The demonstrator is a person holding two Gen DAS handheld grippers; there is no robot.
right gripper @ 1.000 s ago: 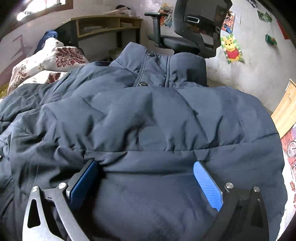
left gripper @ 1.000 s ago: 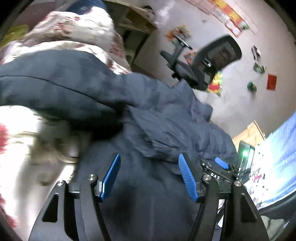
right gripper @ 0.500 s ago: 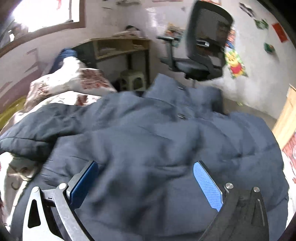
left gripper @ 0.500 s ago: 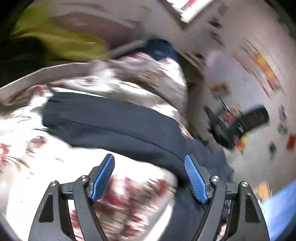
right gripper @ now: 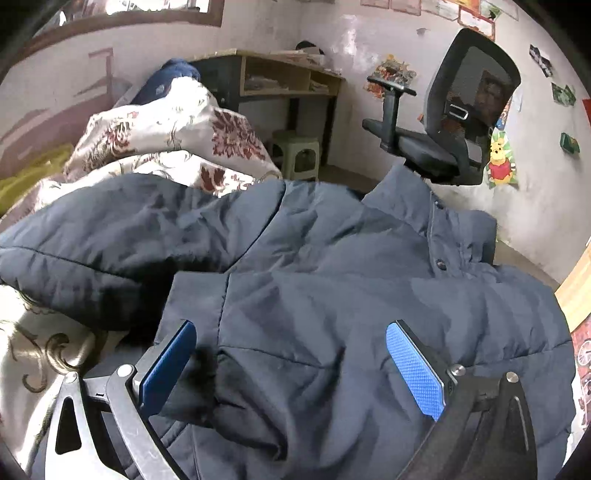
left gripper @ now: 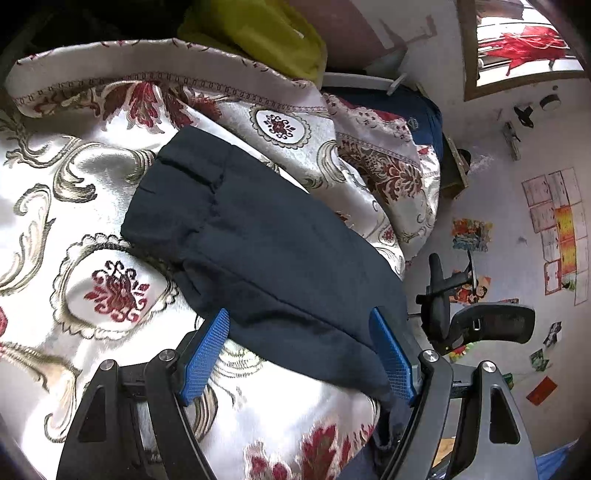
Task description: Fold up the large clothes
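Note:
A dark navy padded jacket point(right gripper: 332, 280) lies spread on a bed, collar toward the far end. One sleeve point(left gripper: 258, 251) stretches out over the floral bedspread point(left gripper: 74, 206); it also shows in the right wrist view point(right gripper: 92, 236) at the left. My left gripper point(left gripper: 299, 354) is open, its blue pads either side of the sleeve near the shoulder end, holding nothing. My right gripper point(right gripper: 291, 365) is open just above the jacket's body, holding nothing.
A black office chair point(right gripper: 461, 122) stands past the bed's far end, seen also in the left wrist view point(left gripper: 476, 325). A wooden desk point(right gripper: 280, 77) and green stool point(right gripper: 299, 155) stand by the wall. A yellow-green blanket point(left gripper: 258, 33) and floral pillows point(right gripper: 166, 122) lie at the bed's far side.
My left gripper has swung from the jacket's body out over the sleeve on the bedspread. My right gripper has pulled back and lifted, so more of the jacket shows.

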